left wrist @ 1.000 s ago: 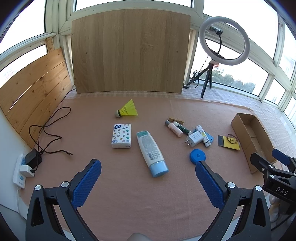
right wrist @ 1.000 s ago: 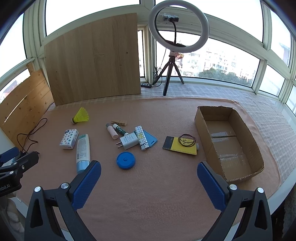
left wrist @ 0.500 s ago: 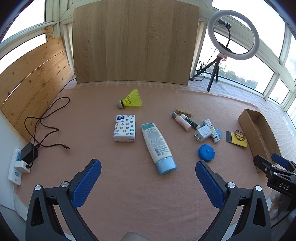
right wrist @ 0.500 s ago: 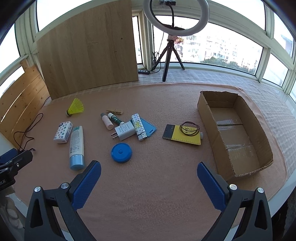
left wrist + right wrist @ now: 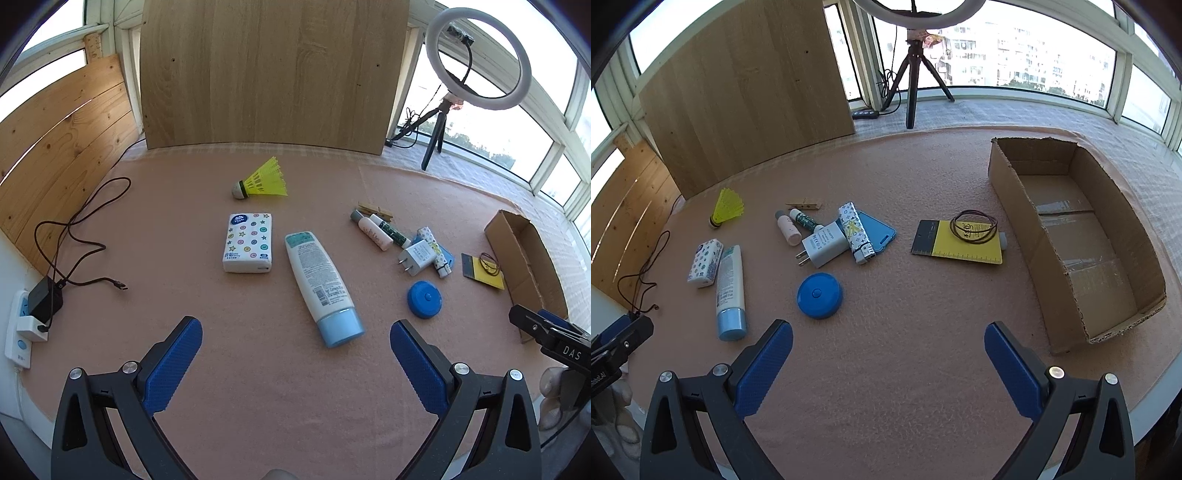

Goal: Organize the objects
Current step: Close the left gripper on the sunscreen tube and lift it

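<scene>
Loose objects lie on a pink felt mat: a yellow shuttlecock (image 5: pixel 263 181), a tissue pack (image 5: pixel 248 242), a white tube with a blue cap (image 5: pixel 322 283), a blue round case (image 5: pixel 424 299), a white charger (image 5: pixel 416 257), small bottles (image 5: pixel 372 232) and a yellow card with a hair tie (image 5: pixel 964 240). An empty cardboard box (image 5: pixel 1071 236) stands at the right. My left gripper (image 5: pixel 295 362) is open and empty, just short of the tube. My right gripper (image 5: pixel 888 363) is open and empty, near the blue case (image 5: pixel 820 295) and the box.
A wooden board (image 5: pixel 273 74) leans at the back. A ring light on a tripod (image 5: pixel 476 59) stands at the back right. A black cable (image 5: pixel 74 236) and a power strip (image 5: pixel 22 325) lie at the left edge. A wooden peg (image 5: pixel 804 204) lies behind the bottles.
Both grippers have moved forward and lower over the mat, so the objects look larger and nearer. Nothing on the mat has moved. Both grippers stay open.
</scene>
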Available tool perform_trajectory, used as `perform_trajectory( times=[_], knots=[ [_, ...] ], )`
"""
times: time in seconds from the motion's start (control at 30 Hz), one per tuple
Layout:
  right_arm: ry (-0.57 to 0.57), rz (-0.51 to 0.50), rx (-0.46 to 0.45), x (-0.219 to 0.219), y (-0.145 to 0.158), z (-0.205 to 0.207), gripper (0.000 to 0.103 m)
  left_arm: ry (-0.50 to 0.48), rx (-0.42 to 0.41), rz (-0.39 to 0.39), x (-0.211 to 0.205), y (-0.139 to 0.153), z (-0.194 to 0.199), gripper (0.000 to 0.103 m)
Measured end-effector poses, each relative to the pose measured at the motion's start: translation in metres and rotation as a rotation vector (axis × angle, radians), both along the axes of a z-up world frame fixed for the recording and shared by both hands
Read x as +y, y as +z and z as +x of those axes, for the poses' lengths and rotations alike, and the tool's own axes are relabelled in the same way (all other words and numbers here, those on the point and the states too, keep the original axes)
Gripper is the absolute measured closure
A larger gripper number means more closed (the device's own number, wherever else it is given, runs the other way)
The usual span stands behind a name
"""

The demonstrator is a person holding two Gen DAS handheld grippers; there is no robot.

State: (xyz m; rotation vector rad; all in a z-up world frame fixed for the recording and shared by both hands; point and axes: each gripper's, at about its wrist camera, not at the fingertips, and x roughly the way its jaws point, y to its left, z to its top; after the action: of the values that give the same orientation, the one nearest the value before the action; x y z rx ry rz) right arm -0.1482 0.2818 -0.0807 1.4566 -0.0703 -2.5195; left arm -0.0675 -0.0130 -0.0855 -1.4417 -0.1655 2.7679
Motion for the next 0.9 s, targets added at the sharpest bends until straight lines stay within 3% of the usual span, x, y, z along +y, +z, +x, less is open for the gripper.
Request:
perform_trajectory(
  times=[0.53,0.83,0.9],
  knots=[
    [0.195,-0.056,-0.029,-0.063,-0.008,-0.033,0.001,-0.001,-0.054,0.026,-0.011,-0.033,-0.034,0.001],
    [0.318,-0.115,-0.132,-0.108,-0.028,-0.058,0.016,0.005,-0.083,0.061,-0.011,-0.054,-0.046,0.001],
    [0.340,-0.143,-0.176,-0.117,-0.035,-0.064,0.023,0.010,-0.096,0.081,-0.012,-0.060,-0.048,0.003]
  ],
)
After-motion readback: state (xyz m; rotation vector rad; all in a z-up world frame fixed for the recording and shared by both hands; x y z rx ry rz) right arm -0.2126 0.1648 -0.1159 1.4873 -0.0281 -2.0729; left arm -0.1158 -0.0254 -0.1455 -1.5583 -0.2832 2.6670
